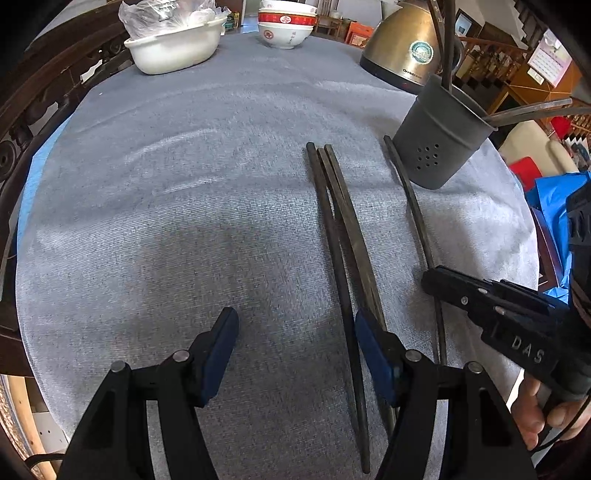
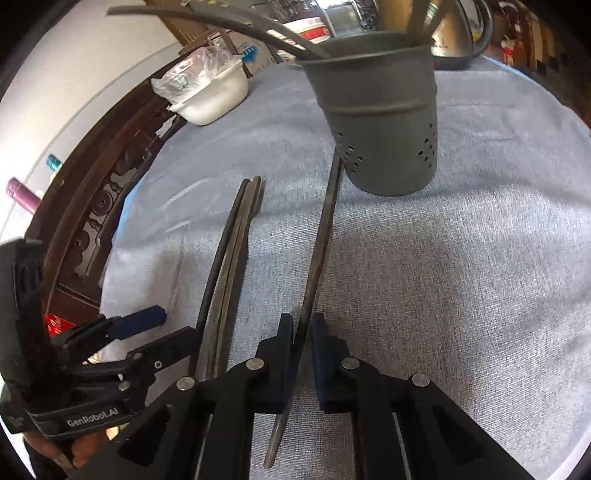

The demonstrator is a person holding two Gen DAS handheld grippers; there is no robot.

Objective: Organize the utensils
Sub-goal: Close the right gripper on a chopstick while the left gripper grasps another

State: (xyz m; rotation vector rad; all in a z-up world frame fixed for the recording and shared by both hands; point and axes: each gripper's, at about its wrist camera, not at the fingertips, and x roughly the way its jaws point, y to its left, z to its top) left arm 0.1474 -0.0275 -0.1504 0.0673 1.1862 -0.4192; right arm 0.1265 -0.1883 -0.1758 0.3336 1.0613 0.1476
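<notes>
Surface point(image 1: 184, 221): round, under a grey-blue cloth, filling the middle of both views.

Holder point(image 1: 441, 142): grey perforated cup, upright, upper right of the left wrist view. It already carries several dark chopsticks that lean out over its rim.

Single chopstick point(image 2: 319, 243): flat on the cloth, centre of the right wrist view. Its far end lies just beside the foot of the holder; whether the two touch cannot be told.

Right gripper point(image 2: 303, 325): clenched on the near part of the single chopstick, both pads pressed against it.

Three chopsticks point(image 1: 338, 221): bundled side by side on the cloth, centre right of the left wrist view, near the single one but apart from it.

Left gripper point(image 1: 295, 325): released, jaws apart and nothing between them. Its right finger point(image 1: 373, 354) stands over the bundle's near ends.

Also present: white basin point(image 1: 173, 48), stacked bowls point(image 1: 286, 22) and brass kettle point(image 1: 402, 48) along the top of the left wrist view.

Risks, as judged:
- The grip sits near one end, so the long free part may droop or pivot when lifted.
- The far tip may catch the holder and tip it.
- The leaning sticks crowd the opening.
- The left gripper may scatter the bundle.
</notes>
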